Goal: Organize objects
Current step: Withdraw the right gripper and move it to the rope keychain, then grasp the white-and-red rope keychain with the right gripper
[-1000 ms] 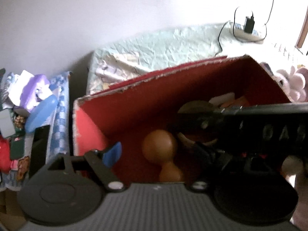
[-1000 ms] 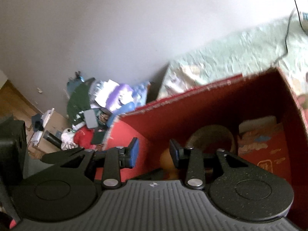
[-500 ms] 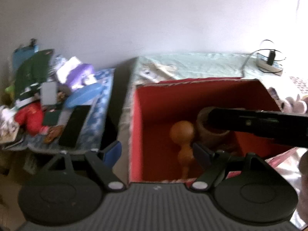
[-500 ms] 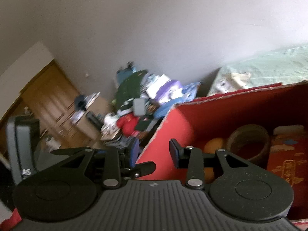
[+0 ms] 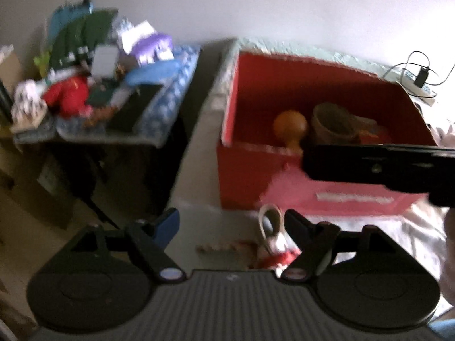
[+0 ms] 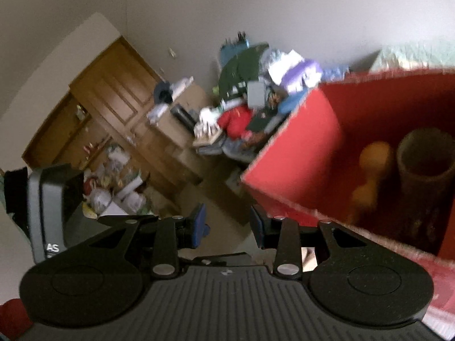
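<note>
A red cardboard box point(image 5: 247, 170) stands on a pale surface and also shows in the right wrist view point(image 6: 295, 153). Inside it lie an orange gourd-shaped object point(image 5: 290, 126) and a brown cup-like pot point(image 5: 332, 125); both show in the right wrist view too, the gourd point(image 6: 372, 156) and the pot point(image 6: 423, 176). My left gripper point(image 5: 231, 221) is open and empty, in front of the box. Scissors with a pale handle point(image 5: 270, 227) lie just before its right finger. My right gripper point(image 6: 227, 223) is open and empty, at the box's left front corner.
A cluttered side table point(image 5: 113, 130) with bags, a red item and a dark flat device stands left of the box. A power strip with cable point(image 5: 421, 85) lies at the back right. Wooden doors point(image 6: 113, 108) and floor clutter are left in the right wrist view.
Both grippers have drawn back out of the box and away from it. The box now sits farther off; scissors have come into the left wrist view.
</note>
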